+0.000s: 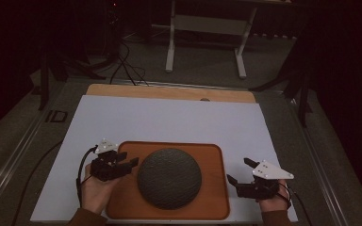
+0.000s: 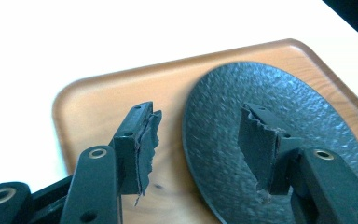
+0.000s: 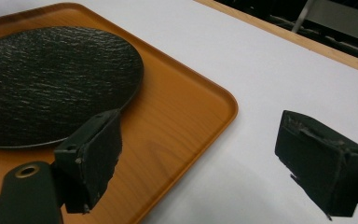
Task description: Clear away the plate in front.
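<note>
Black rubber pads, torn at the edges, line the fingers (image 2: 147,140) of the left gripper (image 1: 128,165), which stand wide apart with nothing between them, one over the wooden tray (image 1: 214,188), the other over the dark textured plate (image 1: 169,178). The right gripper (image 1: 239,172) is spread wide too, empty, just beside the tray's right rim above the white sheet (image 1: 169,120). The plate lies in the tray's middle, near the desk's (image 1: 169,92) front edge.

High view looks down; both close gripper views share the tray (image 1: 217,188).
</note>
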The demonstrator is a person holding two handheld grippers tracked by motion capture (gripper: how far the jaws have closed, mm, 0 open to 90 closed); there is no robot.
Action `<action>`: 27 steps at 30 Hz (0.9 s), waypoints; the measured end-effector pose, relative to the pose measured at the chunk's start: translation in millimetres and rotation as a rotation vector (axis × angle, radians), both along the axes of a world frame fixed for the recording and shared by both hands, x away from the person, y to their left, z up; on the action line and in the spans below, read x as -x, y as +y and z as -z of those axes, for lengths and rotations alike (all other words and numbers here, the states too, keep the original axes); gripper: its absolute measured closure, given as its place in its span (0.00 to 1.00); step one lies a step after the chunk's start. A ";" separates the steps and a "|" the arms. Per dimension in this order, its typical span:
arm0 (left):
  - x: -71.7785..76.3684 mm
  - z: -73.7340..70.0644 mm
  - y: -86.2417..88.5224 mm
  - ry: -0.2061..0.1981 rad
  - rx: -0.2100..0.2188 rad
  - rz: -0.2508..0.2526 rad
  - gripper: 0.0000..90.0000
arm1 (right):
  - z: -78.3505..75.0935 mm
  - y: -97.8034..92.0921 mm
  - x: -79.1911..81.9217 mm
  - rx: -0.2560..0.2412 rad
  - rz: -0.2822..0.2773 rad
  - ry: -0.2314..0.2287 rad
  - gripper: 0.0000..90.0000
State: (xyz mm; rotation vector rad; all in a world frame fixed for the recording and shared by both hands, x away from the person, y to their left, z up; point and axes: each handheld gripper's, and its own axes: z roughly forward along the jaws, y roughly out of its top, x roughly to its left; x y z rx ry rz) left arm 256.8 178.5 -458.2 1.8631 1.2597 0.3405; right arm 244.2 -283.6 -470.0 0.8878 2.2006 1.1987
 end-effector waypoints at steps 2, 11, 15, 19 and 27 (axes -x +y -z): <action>0.4 -5.3 10.1 -0.054 -0.003 0.020 0.50 | -0.2 -0.4 0.0 -0.003 0.001 0.000 0.16; 11.4 -22.1 55.0 -0.247 -0.076 -0.024 0.43 | -0.8 -2.9 -0.3 -0.014 0.006 -0.004 0.16; 16.0 -22.8 75.7 -0.294 -0.052 -0.074 0.40 | -1.3 -3.6 -0.1 -0.020 0.013 -0.007 0.16; 20.5 -18.6 85.9 -0.319 -0.105 -0.093 0.34 | -2.0 -5.6 0.0 -0.029 0.019 -0.010 0.16; 26.2 -8.0 99.3 -0.327 -0.111 -0.159 0.26 | -7.6 -21.8 3.7 -0.141 0.107 -0.055 0.12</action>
